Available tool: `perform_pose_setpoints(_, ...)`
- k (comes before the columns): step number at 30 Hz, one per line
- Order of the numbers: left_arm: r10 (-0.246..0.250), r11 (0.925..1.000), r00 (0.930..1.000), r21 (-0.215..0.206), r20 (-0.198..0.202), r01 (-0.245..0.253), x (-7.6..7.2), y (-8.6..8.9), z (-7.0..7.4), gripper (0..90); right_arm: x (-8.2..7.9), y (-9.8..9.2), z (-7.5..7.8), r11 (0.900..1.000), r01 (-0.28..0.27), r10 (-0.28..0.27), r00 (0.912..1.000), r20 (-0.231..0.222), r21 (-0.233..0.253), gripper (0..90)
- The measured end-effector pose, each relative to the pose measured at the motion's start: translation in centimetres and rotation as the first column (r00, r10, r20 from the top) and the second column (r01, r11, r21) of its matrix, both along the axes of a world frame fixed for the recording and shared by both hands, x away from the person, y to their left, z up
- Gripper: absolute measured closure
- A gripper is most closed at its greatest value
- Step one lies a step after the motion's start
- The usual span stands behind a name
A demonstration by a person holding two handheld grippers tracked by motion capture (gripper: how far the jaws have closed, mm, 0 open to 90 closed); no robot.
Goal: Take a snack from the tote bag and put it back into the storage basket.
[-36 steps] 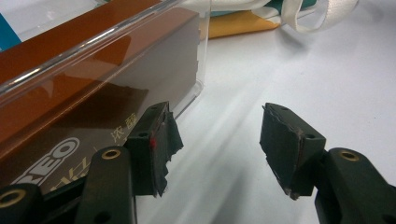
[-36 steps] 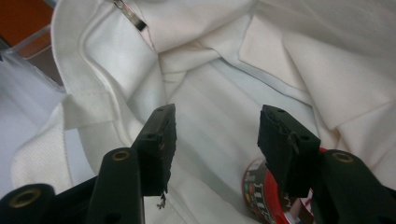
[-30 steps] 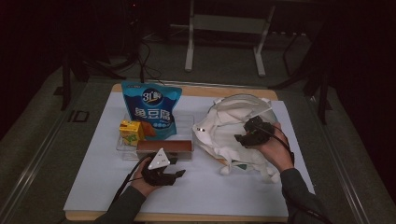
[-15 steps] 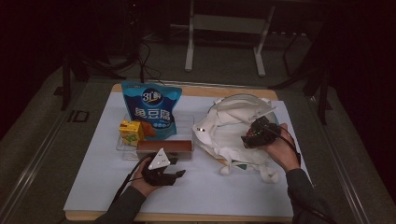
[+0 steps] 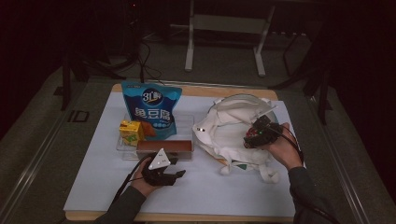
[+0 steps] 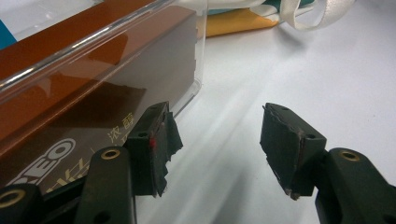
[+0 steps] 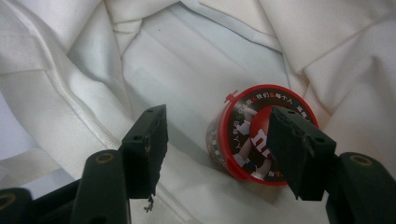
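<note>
While the left gripper (image 5: 176, 174) rests near the bench's (image 5: 93, 186) front edge, its jaws stand wide apart with nothing between them, one pad just beside the near wall of the clear tray (image 6: 140, 28). In that tray lies a long brown box (image 5: 164, 147), with a small yellow carton (image 5: 130, 132) behind it and a blue snack bag (image 5: 150, 109) standing farther back. Toward the right edge, the right gripper (image 7: 217, 149) hovers over the open white cloth bag (image 5: 224, 130), jaws spread wide and holding nothing. Down inside the bag, a small red-lidded candy tub (image 7: 243, 140) lies on its side, its lid partly behind the right jaw.
</note>
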State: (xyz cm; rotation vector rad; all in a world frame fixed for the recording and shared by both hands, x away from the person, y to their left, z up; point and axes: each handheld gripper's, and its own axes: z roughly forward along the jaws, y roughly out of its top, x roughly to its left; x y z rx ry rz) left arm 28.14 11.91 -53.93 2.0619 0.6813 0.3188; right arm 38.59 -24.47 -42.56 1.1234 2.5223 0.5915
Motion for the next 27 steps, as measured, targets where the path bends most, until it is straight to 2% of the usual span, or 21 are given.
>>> perform_pose_setpoints(8,-0.002,1.0000,1.0000,0.000,0.000,0.002,0.0,0.0,0.0,43.0,0.7,0.2,-0.3,0.999,0.016,-0.016,0.9995,-0.027,-0.034,35.3)
perform_pose_setpoints(18,-0.006,1.0000,1.0000,0.003,0.001,0.006,0.0,0.0,0.0,42.9,1.5,0.0,-0.7,0.996,0.054,-0.056,0.9981,-0.025,-0.064,31.9)
perform_pose_setpoints(27,-0.007,1.0000,1.0000,0.007,0.000,0.007,0.0,-0.1,0.0,42.9,2.1,-0.3,-1.2,0.992,0.073,-0.078,0.9958,-0.049,-0.106,29.8)
